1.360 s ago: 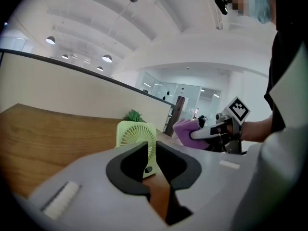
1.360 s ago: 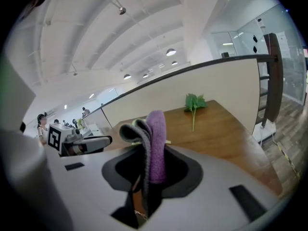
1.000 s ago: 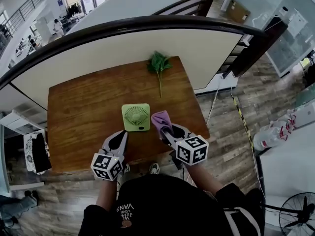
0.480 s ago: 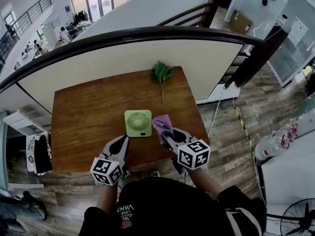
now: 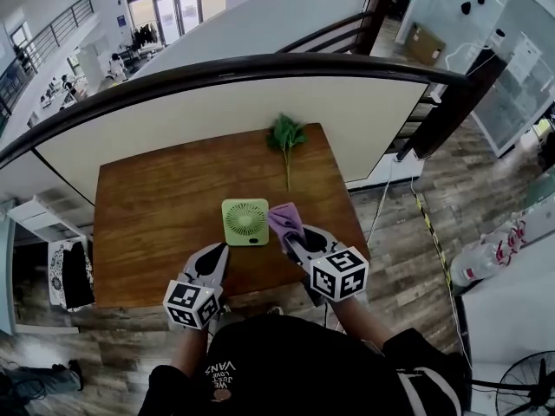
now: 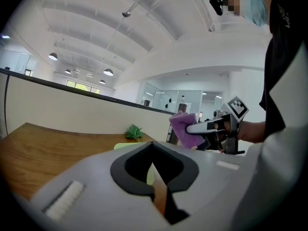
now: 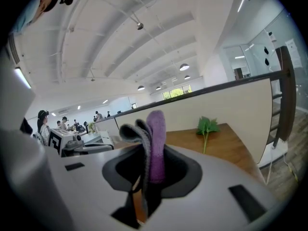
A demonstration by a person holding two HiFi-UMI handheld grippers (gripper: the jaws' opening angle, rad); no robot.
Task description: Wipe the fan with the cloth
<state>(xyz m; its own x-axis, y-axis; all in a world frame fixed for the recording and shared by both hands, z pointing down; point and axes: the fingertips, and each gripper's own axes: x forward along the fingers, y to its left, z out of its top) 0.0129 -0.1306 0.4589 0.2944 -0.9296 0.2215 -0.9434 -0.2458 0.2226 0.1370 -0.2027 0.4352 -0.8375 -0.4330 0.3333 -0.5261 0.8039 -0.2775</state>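
A small light-green fan [image 5: 245,222] lies flat on the wooden table [image 5: 156,215], near its front edge. Just right of the fan, my right gripper [image 5: 293,232] is shut on a purple cloth [image 5: 283,216]. The cloth's folded end sticks up out of the jaws [image 7: 155,138] and hangs a little above the table. My left gripper [image 5: 216,254] is shut and empty, at the front edge to the fan's lower left. In the left gripper view the fan [image 6: 126,146] shows only as a green sliver behind the jaws, with the cloth [image 6: 185,129] to the right.
A green leafy sprig [image 5: 286,137] lies at the table's far edge. A cream wall with a dark curved rail [image 5: 260,63] stands behind the table. The table's right edge drops to wood floor, where a cable [image 5: 381,167] runs and a standing fan [image 5: 520,380] stands.
My right gripper has lifted slightly with the purple cloth, still beside the fan's right edge. The left gripper has kept still and shut.
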